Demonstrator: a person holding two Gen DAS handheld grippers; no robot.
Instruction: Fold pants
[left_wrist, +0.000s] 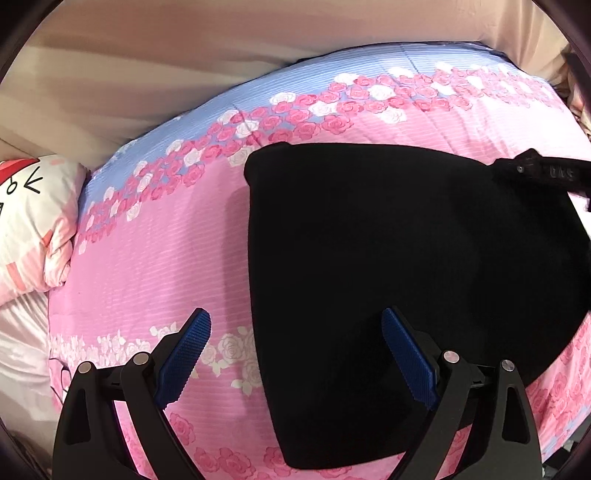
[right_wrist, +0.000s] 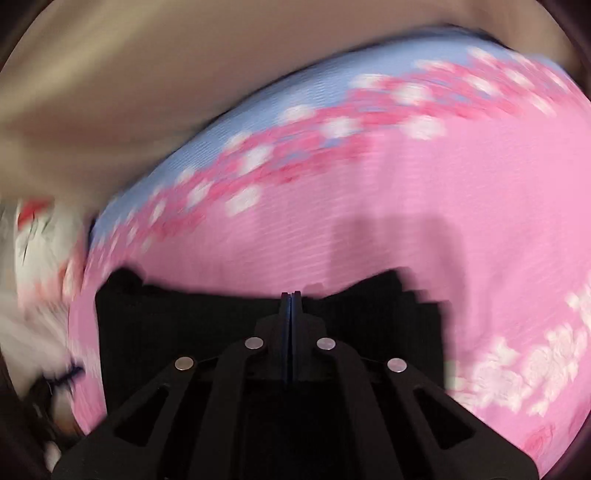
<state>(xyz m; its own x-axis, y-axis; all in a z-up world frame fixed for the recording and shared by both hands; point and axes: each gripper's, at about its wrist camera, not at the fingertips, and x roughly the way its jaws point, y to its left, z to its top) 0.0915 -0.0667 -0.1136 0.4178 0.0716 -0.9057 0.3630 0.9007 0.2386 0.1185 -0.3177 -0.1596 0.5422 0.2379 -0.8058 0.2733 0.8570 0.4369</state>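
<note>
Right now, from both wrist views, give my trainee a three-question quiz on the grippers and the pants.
1. True or false: the left gripper stands open above the bedspread.
2. The right gripper is: A) wide open, B) shut at the edge of the black pants, C) out of view.
3. Fill in: left of the bedspread lies a white and red ____.

Key: 1 true; 2 B; 3 pillow.
</note>
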